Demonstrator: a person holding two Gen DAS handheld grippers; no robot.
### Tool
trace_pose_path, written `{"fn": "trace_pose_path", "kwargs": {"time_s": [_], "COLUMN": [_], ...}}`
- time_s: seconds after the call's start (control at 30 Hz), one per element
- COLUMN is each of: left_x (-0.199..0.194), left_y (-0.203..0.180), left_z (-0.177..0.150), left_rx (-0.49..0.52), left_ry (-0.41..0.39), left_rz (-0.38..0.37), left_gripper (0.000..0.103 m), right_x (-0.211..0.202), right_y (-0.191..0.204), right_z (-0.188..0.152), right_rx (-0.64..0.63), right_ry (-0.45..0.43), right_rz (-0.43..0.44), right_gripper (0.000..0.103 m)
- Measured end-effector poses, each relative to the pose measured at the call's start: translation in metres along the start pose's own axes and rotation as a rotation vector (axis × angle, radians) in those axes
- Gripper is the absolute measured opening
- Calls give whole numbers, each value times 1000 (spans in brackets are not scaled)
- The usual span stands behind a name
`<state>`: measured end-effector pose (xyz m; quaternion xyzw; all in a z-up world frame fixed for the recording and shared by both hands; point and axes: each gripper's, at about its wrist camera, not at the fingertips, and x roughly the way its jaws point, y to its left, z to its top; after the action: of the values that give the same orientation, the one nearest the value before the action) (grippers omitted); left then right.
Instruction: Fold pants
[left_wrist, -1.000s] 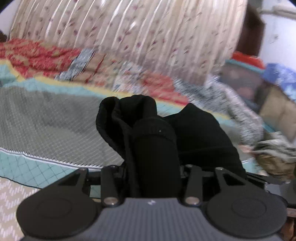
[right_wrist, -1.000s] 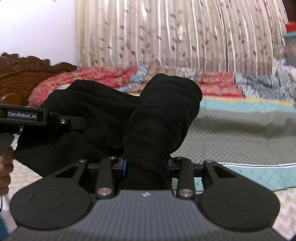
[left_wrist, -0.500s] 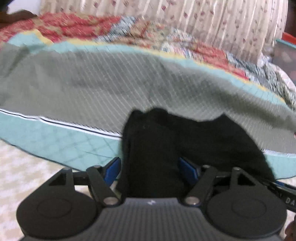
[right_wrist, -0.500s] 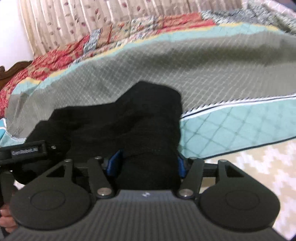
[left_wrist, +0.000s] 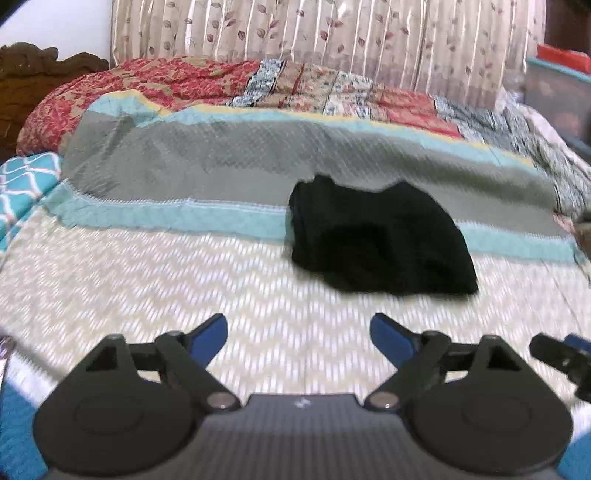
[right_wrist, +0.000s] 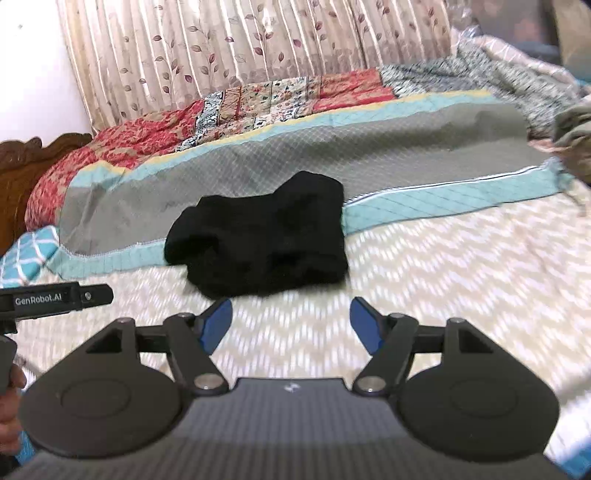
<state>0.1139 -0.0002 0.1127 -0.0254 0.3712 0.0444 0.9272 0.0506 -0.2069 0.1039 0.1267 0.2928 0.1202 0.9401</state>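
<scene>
The black pants (left_wrist: 376, 236) lie folded in a compact bundle on the bed, across the edge of the grey-and-teal quilt (left_wrist: 221, 170). They also show in the right wrist view (right_wrist: 262, 236). My left gripper (left_wrist: 298, 334) is open and empty, a short way in front of the bundle. My right gripper (right_wrist: 290, 325) is open and empty, just in front of the bundle. Neither gripper touches the pants. The left gripper's body shows at the left of the right wrist view (right_wrist: 55, 300).
A cream zigzag bedsheet (left_wrist: 184, 288) lies under both grippers. A red patchwork quilt (left_wrist: 177, 81) and a leaf-print curtain (left_wrist: 332, 40) are behind. A carved wooden headboard (right_wrist: 29, 162) is at the left. Crumpled cloth (right_wrist: 517, 74) lies at the right.
Both grippers carried the pants down to the bed, opened and let go. Both have drawn back, leaving the bundle lying on the bed.
</scene>
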Motion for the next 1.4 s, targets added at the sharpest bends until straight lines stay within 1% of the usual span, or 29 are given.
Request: {"fn": "trace_pose_path", "kwargs": {"time_s": [0.03,0.1,0.13,0.23,0.27,0.33,0.37,0.53,0.63,0.9,1.17,1.4], "left_x": [-10,-28,-37,-59,-64,-70,-74,-86,-92,-99,-104,-103], "left_y": [0,-1,-1,-5,-6,-9,-10,-10,-12,-18,-21,-20], "left_z": [-7,-19,-24,-39,-42,-49,-52,-60,-61,-63,-64,-64], "left_rx": [-3,-9,-9,1,8,17,16,10,13,45,72,92], "left_ry": [2,0,-4,-26,-28,-19,-12,-9,-14,-25,-69,-73], "left_rz": [1,3,4,14,23,33,35,58,84,117,167,198], "left_gripper": [90,95,97,103,103,103,103,103,103,103,103,103], "right_x": [-6,-23,-24,-39,-43,-51,-54,-75,-80,-78,-78,-80], "right_y": [2,5,5,8,10,17,19,26,30,37,40,40], "right_z": [-3,-12,-14,-25,-30,-38,-41,-53,-57,-62,-64,-64], "right_rx": [4,16,27,37,34,22,20,44,42,57,70,82], "right_ry": [-5,-11,-10,21,34,47,46,7,5,23,27,33], "right_rz": [5,11,9,35,35,18,6,13,20,32,23,2], "right_gripper": [88,90,95,98,98,102,103,103,103,103,103,103]}}
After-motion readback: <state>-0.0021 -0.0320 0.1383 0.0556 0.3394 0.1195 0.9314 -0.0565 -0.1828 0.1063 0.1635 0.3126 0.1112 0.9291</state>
